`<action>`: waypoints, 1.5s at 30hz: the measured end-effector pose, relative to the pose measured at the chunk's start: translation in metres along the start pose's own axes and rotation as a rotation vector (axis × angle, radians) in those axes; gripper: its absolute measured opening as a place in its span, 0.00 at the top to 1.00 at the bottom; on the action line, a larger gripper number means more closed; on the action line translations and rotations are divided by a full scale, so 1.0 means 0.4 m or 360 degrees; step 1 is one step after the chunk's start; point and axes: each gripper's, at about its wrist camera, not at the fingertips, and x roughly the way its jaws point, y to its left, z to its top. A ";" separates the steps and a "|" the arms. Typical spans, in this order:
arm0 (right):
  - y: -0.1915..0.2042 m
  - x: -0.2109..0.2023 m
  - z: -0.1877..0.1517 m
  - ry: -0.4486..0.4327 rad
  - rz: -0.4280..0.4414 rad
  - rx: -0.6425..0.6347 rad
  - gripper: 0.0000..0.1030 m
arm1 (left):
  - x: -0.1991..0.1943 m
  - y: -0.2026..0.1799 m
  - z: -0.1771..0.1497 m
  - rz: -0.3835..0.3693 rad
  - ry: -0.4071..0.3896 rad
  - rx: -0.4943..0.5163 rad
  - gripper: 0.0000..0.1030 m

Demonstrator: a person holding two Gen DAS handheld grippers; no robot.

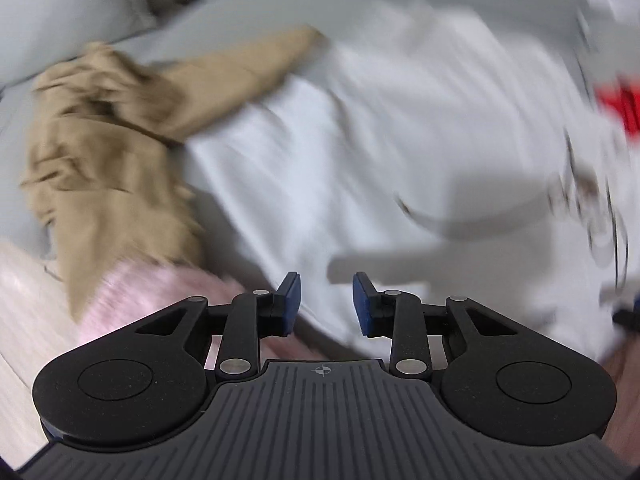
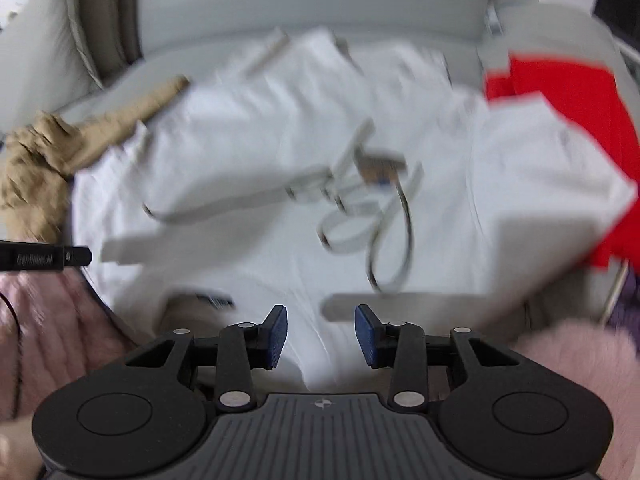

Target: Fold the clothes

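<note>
White shirt [image 2: 260, 128] lies spread across the sofa's [image 2: 312, 4] seat at frame centre; both the left hand-held gripper [image 1: 325, 300] and right hand-held gripper [image 2: 321, 334] hover released, so pinch matching hem corners before folding.

Your left hand-held gripper [image 1: 325, 304] points steeply down, jaws partly apart, blue pads [image 1: 289, 300] facing each other with nothing pinched between them. Your right hand-held gripper [image 2: 321, 336] is angled down the same way, jaws also partly apart, pads [image 2: 367, 336] gripping nothing. Pink fluffy sleeve [image 2: 580, 360] shows at the right gripper's edge; both views are motion-blurred.
</note>
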 end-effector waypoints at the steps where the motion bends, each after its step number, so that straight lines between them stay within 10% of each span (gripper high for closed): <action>1: 0.014 -0.001 0.010 -0.0018 0.0023 -0.0025 0.63 | 0.003 0.036 0.011 -0.0015 -0.0018 -0.0104 0.66; 12: 0.130 0.017 0.074 -0.0059 0.0162 -0.0223 0.60 | 0.153 0.379 0.071 -0.0495 0.0051 -0.1217 0.69; 27: 0.126 0.046 0.058 0.0061 0.0059 -0.0219 0.59 | 0.300 0.320 0.158 -0.0435 0.0075 -0.0943 0.72; 31: 0.119 0.041 0.054 0.0054 0.0036 -0.0213 0.59 | 0.285 0.312 0.163 -0.0299 0.0045 -0.0893 0.99; 39: 0.090 0.076 0.043 0.0116 -0.0009 -0.0223 0.56 | 0.062 0.237 0.161 0.0060 -0.0294 -0.0421 1.00; 45: 0.089 0.128 0.024 0.0217 0.0008 -0.0217 0.56 | 0.092 0.239 0.166 0.0281 -0.0170 -0.0295 0.97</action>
